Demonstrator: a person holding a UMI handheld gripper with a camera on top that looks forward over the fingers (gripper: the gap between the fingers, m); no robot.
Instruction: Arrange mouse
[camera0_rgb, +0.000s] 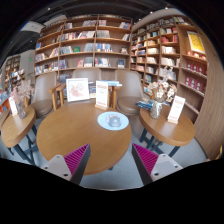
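A small dark mouse (114, 121) lies on a round white and blue mat (108, 121) at the right side of a round wooden table (65, 132). My gripper (111, 166) is held high over the near edge of that table. It is open and empty, with its magenta pads (76, 156) far apart. The mouse and mat are well beyond the fingertips, roughly in line with the gap between them.
Two upright sign boards (77, 89) stand at the far side of the table. A second round table (163, 128) with a card and other items is at the right, and a third (14, 126) is at the left. Bookshelves (90, 45) line the back.
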